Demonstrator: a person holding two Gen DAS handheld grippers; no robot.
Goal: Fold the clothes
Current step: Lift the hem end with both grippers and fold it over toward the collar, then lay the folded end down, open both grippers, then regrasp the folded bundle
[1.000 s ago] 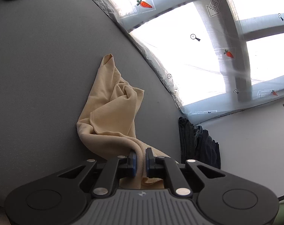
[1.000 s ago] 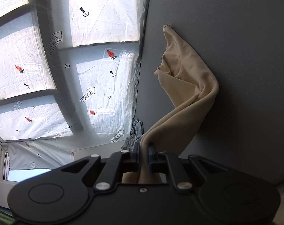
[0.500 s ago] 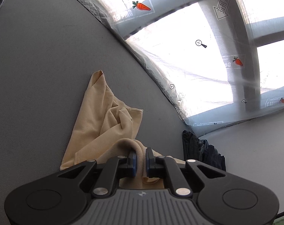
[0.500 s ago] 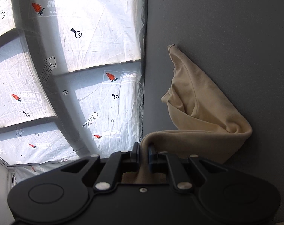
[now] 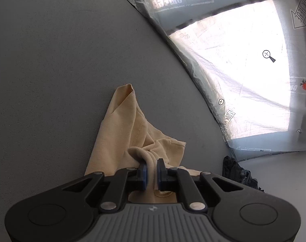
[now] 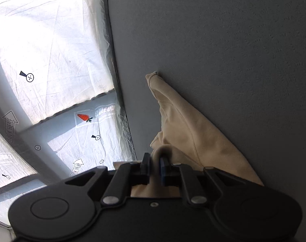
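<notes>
the garment (image 5: 120,133) is a plain pale tan, with matching stitched seams. the desk (image 5: 52,60) is a flat mid grey with a faint speckle. both the left tongs (image 5: 151,170) and the right tongs (image 6: 155,166) are black with blue pads and silver rivets. the sheet (image 5: 233,70) past the desk edge is translucent white, printed with orange carrots with green tops, black magnifier marks and outlined arrows. a heap of clothes (image 5: 239,173) is dark, near black.

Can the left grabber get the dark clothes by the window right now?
Probably not yet. The left gripper is shut on the tan garment, so it isn't free. The dark clothes lie off to the side, with nothing blocking them.
</notes>
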